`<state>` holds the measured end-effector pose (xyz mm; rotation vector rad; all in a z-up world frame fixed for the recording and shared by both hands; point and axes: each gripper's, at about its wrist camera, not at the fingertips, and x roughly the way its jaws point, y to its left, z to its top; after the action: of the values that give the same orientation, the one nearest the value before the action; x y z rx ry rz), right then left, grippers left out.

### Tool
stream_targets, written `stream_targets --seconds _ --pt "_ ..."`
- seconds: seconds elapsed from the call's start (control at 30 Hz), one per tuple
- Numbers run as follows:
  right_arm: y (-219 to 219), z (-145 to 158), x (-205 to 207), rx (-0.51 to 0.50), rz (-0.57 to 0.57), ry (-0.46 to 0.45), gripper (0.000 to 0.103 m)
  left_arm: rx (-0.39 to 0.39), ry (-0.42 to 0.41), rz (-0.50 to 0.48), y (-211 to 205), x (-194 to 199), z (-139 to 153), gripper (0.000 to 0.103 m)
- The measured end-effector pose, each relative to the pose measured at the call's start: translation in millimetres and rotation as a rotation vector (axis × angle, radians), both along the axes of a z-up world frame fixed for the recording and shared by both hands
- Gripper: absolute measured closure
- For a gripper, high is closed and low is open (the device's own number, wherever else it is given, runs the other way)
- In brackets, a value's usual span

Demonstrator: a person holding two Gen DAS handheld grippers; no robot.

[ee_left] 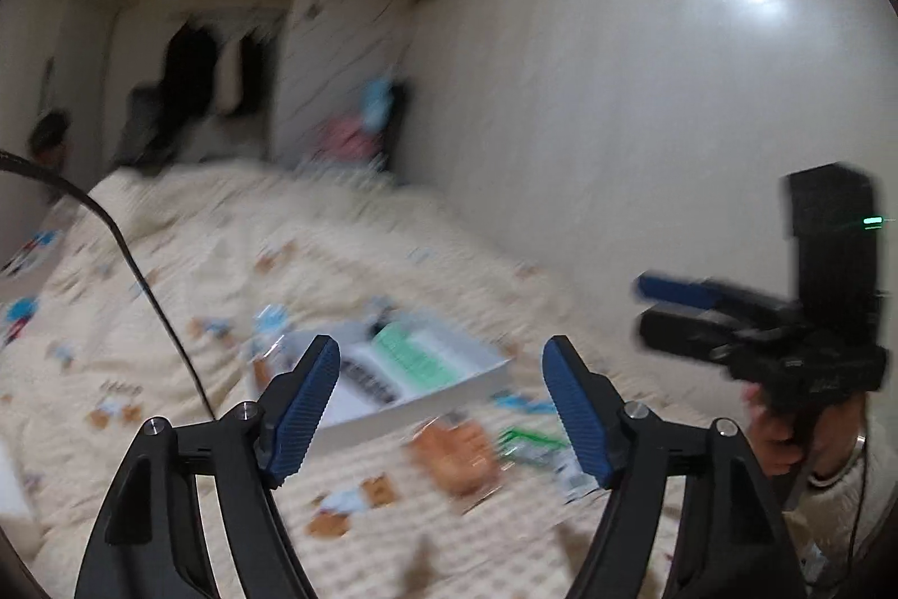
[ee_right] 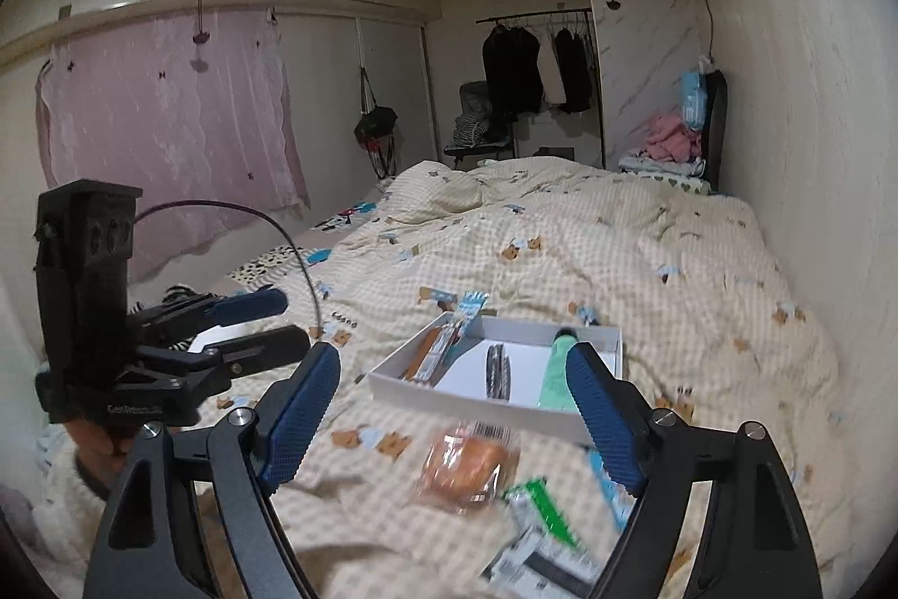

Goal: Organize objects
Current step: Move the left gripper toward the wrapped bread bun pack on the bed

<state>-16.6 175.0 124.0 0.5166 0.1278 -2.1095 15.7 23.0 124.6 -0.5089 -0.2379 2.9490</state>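
A shallow white box (ee_right: 393,383) lies on the bed's checked quilt (ee_right: 645,262). It holds a green tube (ee_right: 557,380), a dark slim object (ee_right: 496,370) and orange and blue packets (ee_right: 443,346). In front of it lie a wrapped orange bun (ee_right: 468,464) and a green-and-white packet (ee_right: 541,520). My right gripper (ee_right: 457,416) is open and empty above the bun. My left gripper (ee_left: 440,411) is open and empty above the box (ee_left: 438,394); that view is blurred. Each gripper shows in the other's view, the left (ee_right: 264,327) and the right (ee_left: 662,312).
A white wall (ee_left: 645,122) runs along the bed's right side. A clothes rail (ee_right: 533,60), a chair with clothes (ee_right: 482,122) and a pink curtain (ee_right: 163,122) stand beyond the bed. Pink laundry (ee_right: 670,141) lies at the far corner. A cable (ee_left: 146,284) crosses the quilt.
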Motion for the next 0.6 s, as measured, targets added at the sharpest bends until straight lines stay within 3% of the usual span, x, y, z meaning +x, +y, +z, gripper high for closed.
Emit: stream_targets --seconds 0.13,0.27,0.6 --pt "5.7 -19.7 7.9 0.006 -0.009 0.062 0.019 -0.016 -0.029 -0.059 7.6 2.0 -10.3 0.025" --pt "8.9 -42.4 8.3 0.027 -0.024 0.044 0.019 -0.068 -0.100 -0.027 17.4 -10.8 -29.7 0.025" --pt "25.5 -72.0 9.2 -0.077 -0.089 0.008 0.019 -0.045 -0.192 -0.008 16.8 -22.1 -62.2 0.025"
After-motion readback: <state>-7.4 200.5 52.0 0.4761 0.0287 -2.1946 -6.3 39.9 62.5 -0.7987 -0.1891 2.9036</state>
